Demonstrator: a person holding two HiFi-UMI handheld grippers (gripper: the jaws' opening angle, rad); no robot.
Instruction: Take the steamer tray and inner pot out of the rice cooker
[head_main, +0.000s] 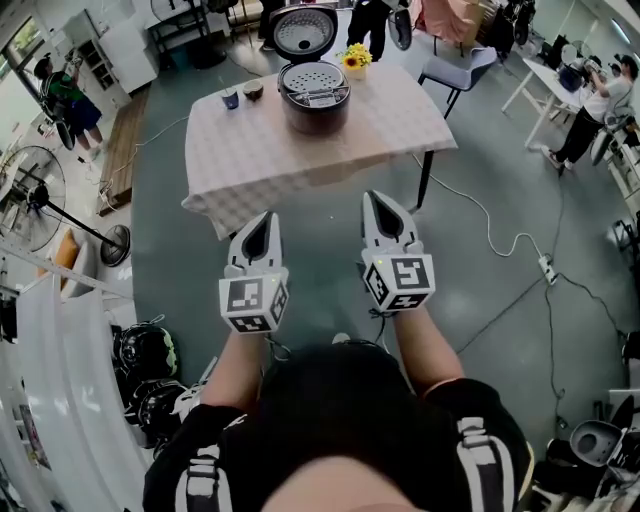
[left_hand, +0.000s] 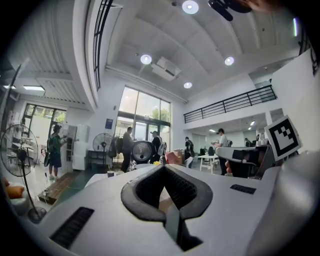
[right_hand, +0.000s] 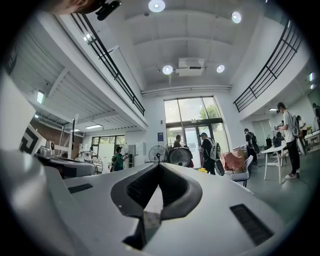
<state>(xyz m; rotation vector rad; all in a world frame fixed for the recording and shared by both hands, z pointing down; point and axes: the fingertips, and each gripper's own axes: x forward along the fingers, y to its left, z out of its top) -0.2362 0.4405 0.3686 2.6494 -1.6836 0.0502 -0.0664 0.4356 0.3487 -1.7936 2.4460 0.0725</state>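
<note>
— How do the claws stand?
— The left gripper (head_main: 262, 218) and the right gripper (head_main: 382, 198) are both pinched together with nothing in them, held side by side short of the table (head_main: 250, 150).
— And the cooker?
— The rice cooker (head_main: 314, 95) stands on the table's far side, lid (head_main: 305, 30) up, with the steamer tray (head_main: 313, 78) seated in its top.
</note>
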